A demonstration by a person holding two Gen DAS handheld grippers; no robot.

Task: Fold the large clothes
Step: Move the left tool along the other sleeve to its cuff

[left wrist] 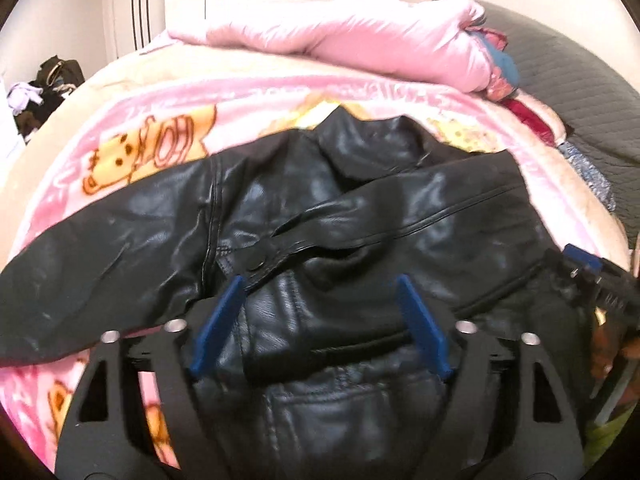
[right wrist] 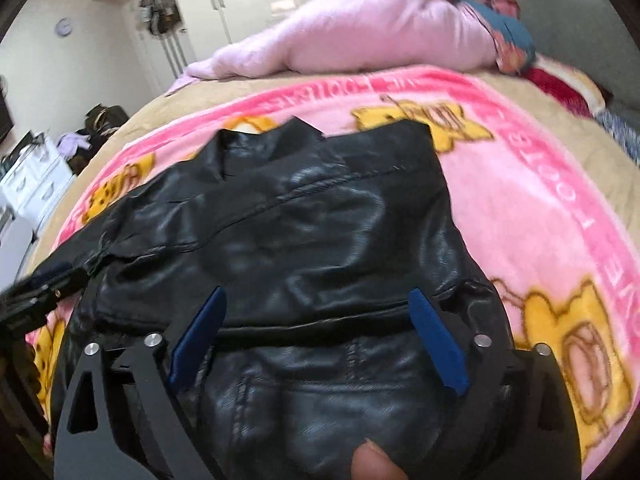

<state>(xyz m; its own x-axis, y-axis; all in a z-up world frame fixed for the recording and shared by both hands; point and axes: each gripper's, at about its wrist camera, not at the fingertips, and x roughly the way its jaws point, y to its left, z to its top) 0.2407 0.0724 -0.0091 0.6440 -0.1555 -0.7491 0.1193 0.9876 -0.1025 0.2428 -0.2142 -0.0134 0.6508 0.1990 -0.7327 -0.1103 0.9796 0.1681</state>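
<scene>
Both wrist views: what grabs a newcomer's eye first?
The glossy black leather jacket spread over the pink cartoon-print blanket on the bed, filling the middle of both views. Next, the blue fingers of the left hand-held gripper and the right hand-held gripper, both open just above it. Behind lies a bunched pink comforter.
</scene>
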